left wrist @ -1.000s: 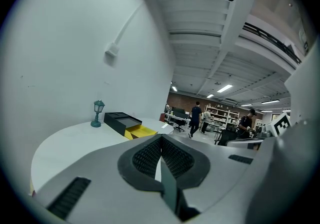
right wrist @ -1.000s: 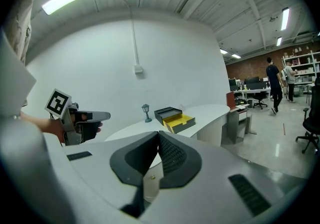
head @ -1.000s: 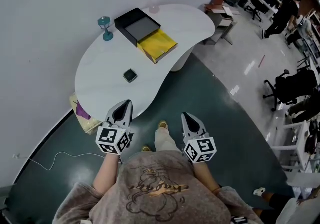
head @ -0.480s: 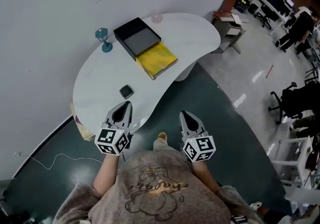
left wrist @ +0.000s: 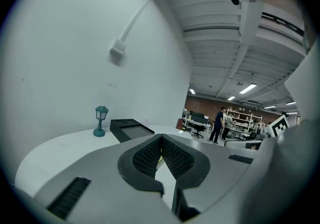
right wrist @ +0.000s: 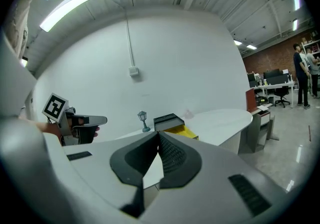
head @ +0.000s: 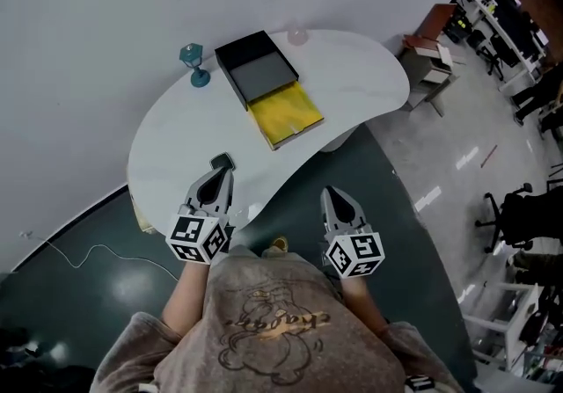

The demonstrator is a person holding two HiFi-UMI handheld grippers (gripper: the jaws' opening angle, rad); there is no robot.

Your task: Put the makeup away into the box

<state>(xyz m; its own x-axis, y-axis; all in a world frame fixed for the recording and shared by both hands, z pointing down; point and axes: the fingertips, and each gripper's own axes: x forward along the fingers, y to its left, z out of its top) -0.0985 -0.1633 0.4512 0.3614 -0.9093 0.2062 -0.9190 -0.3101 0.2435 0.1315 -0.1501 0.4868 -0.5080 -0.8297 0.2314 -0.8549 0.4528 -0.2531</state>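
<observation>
A small dark makeup compact (head: 221, 160) lies on the white table (head: 352, 66) near its front edge. Just before it is the tip of my left gripper (head: 223, 173), shut and empty. The open black box (head: 256, 69) sits at the back of the table, with its yellow part (head: 284, 114) beside it. My right gripper (head: 333, 197) hangs over the floor in front of the table, shut with nothing in it. The left gripper view shows shut jaws (left wrist: 161, 136) and the box (left wrist: 131, 129) beyond. In the right gripper view the shut jaws (right wrist: 159, 133) point at the box (right wrist: 169, 119).
A teal toy lamp (head: 194, 62) stands left of the box and a pale pink round thing (head: 297, 34) behind it. A white cable (head: 97, 252) lies on the dark floor at the left. Desks and office chairs (head: 519, 215) fill the right side.
Both grippers have moved forward toward the table. The left gripper's tip has come up to the compact, which lay well ahead of it a second ago.
</observation>
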